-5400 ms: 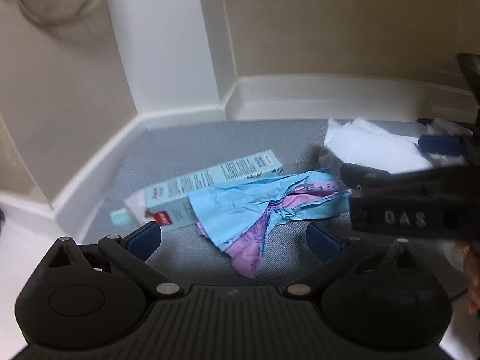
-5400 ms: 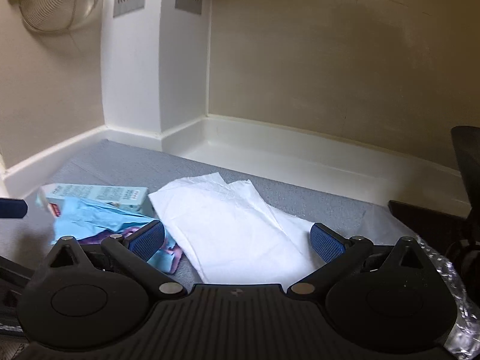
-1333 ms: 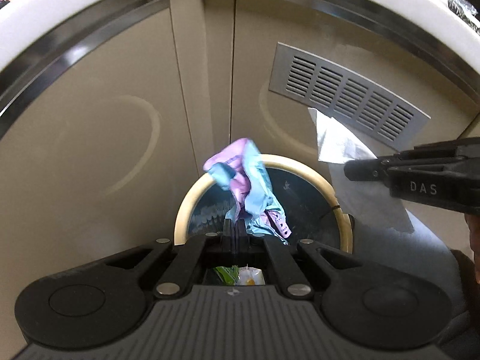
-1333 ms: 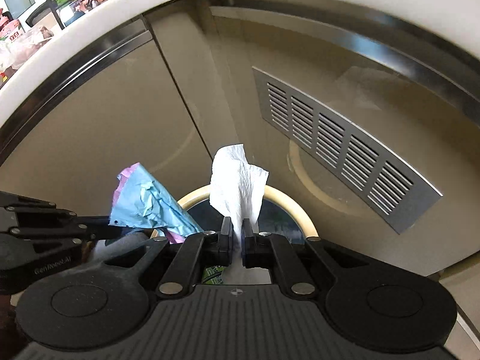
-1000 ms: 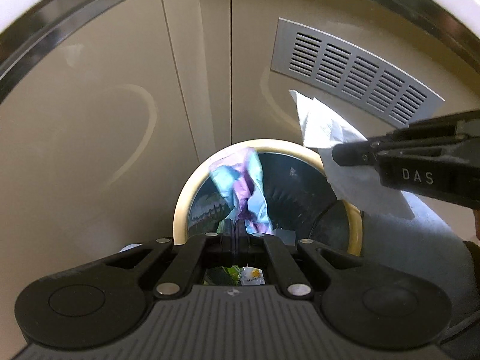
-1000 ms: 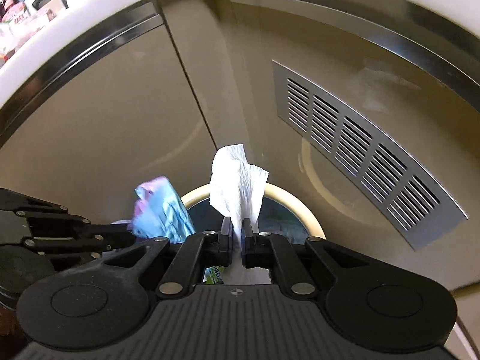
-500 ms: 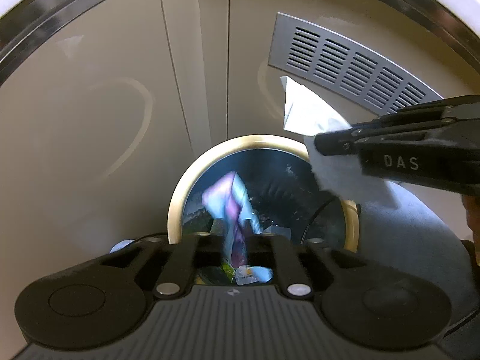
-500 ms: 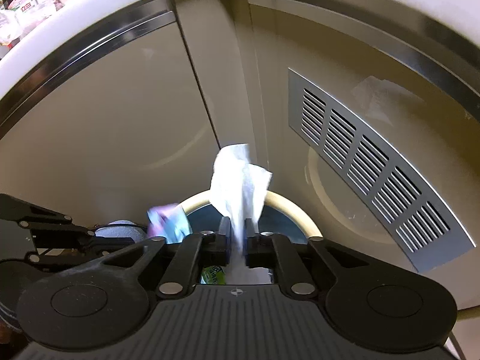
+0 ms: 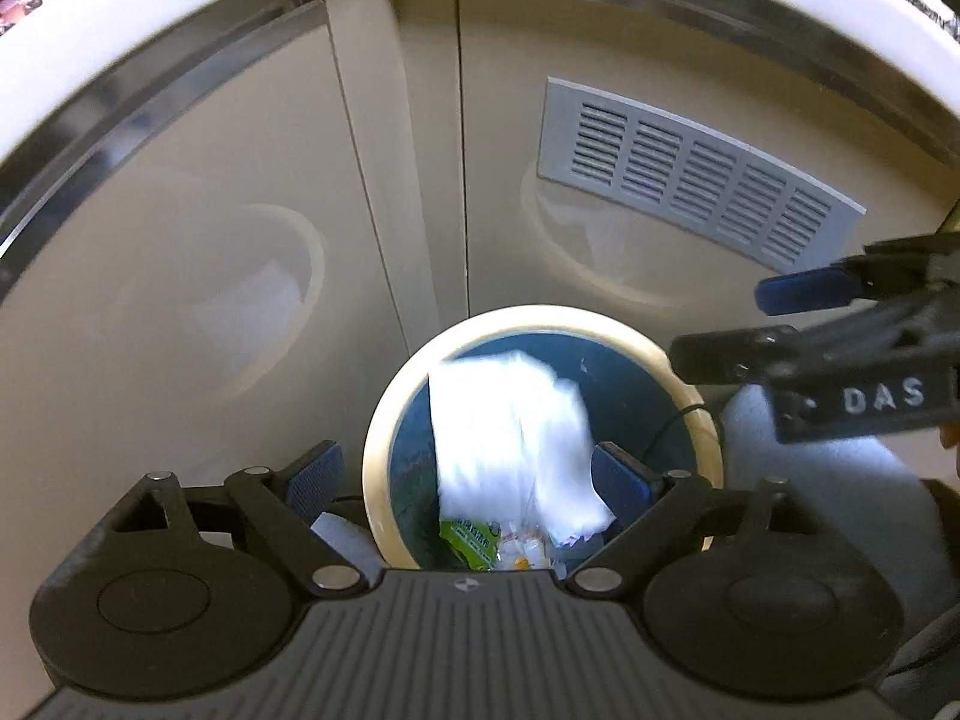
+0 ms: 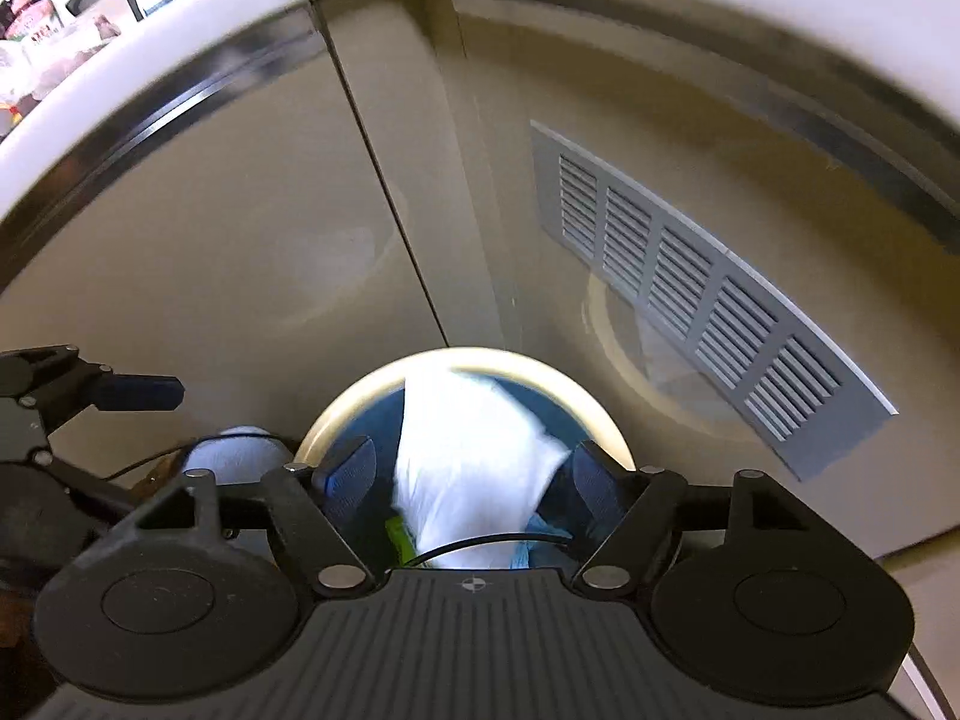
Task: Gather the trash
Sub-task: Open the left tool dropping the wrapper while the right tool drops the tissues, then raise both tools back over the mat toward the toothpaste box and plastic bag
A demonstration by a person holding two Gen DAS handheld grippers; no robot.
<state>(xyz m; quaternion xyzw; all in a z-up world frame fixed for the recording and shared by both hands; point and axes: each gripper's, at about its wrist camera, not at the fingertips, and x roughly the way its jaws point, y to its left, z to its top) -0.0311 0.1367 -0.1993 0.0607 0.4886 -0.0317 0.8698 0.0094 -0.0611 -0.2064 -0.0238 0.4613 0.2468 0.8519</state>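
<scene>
Now that both sets of fingers have spread wide and hold nothing, the white tissue (image 9: 510, 438) drops free inside the cream-rimmed trash bin (image 9: 384, 420). My left gripper (image 9: 468, 480) and right gripper (image 10: 471, 474) hover above the opening. Judgement: this load is delivered; remaining trash needs fetching.

My two wrist cameras both face steeply down, close above the round bin (image 9: 384, 420) (image 10: 336, 408). They share its mouth and the vent grille (image 9: 690, 180) (image 10: 690, 276) at 2 o'clock.
</scene>
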